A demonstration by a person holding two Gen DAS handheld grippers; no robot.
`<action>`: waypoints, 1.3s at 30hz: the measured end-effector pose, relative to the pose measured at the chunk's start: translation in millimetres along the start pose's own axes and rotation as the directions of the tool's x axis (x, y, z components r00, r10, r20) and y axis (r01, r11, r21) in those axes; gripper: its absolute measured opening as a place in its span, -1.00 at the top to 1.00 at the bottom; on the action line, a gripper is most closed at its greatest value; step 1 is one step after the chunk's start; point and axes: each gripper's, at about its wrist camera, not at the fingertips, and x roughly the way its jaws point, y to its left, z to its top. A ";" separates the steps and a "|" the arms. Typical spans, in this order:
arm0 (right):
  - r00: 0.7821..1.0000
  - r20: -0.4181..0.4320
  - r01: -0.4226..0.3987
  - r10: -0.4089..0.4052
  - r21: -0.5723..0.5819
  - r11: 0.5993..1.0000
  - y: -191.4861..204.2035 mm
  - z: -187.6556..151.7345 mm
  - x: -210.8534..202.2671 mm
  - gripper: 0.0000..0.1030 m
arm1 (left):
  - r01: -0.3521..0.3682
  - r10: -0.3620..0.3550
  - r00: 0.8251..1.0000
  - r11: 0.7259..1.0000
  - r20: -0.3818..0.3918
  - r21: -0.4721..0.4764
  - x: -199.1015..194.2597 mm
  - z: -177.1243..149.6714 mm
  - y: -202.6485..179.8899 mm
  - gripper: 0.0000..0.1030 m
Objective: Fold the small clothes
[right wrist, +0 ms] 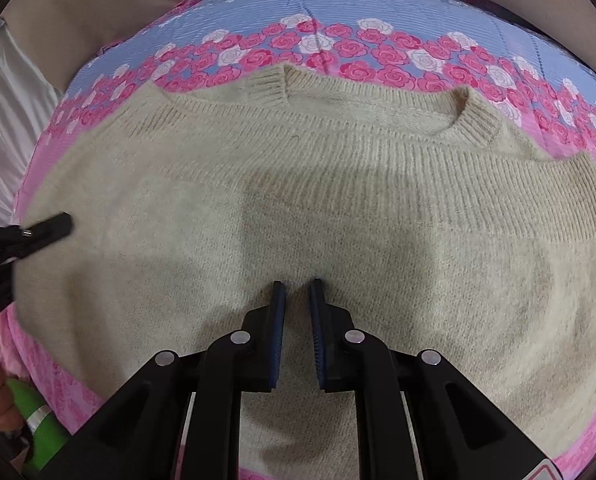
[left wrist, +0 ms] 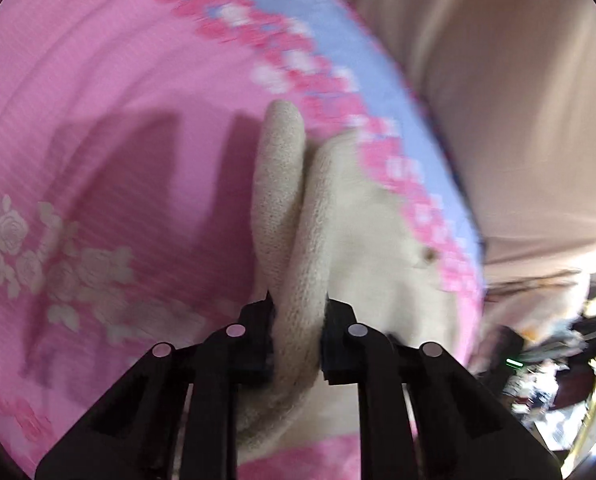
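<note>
Left wrist view is pretty blurry, but the left gripper (left wrist: 298,312) clearly has its jaws clenched on a bunched fold of the cream sweater (left wrist: 294,208), which sticks up ahead of the jaws off the pink floral bedsheet (left wrist: 98,100). Right wrist view is the only one showing the whole garment: the sweater (right wrist: 298,208) lies spread out ahead of the jaws, ribbed collar (right wrist: 474,120) at the far end. The right gripper (right wrist: 297,286) has its jaws slightly parted, tips touching the knit, nothing pinched.
</note>
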 end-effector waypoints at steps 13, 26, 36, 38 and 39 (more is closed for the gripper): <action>0.934 0.024 -0.346 0.356 0.298 0.890 -70.9 1.0 -4.6 0.85 | 0.212 -0.181 0.974 0.939 -0.137 0.269 19.7 -49.7 -167.7 0.72; 0.952 0.245 -0.285 0.181 0.507 0.813 -245.7 -97.7 -102.5 0.61 | 0.174 -0.028 0.941 0.896 -0.338 0.409 160.1 -135.9 -273.5 0.70; 0.950 0.274 -0.287 0.152 0.566 0.773 -285.5 -134.7 -117.8 0.50 | 0.138 -0.006 0.966 0.859 -0.260 0.492 178.1 -169.4 -285.2 -0.51; 0.933 0.311 -0.330 0.180 0.545 0.771 -277.6 -128.0 -123.3 0.20 | 0.119 -0.022 0.984 0.821 -0.178 0.559 144.1 -168.3 -292.1 -0.81; 0.920 0.332 -0.364 0.207 0.530 0.766 -272.7 -123.1 -125.1 -0.02 | 0.102 -0.019 0.989 0.807 -0.148 0.581 131.2 -167.3 -293.0 -0.84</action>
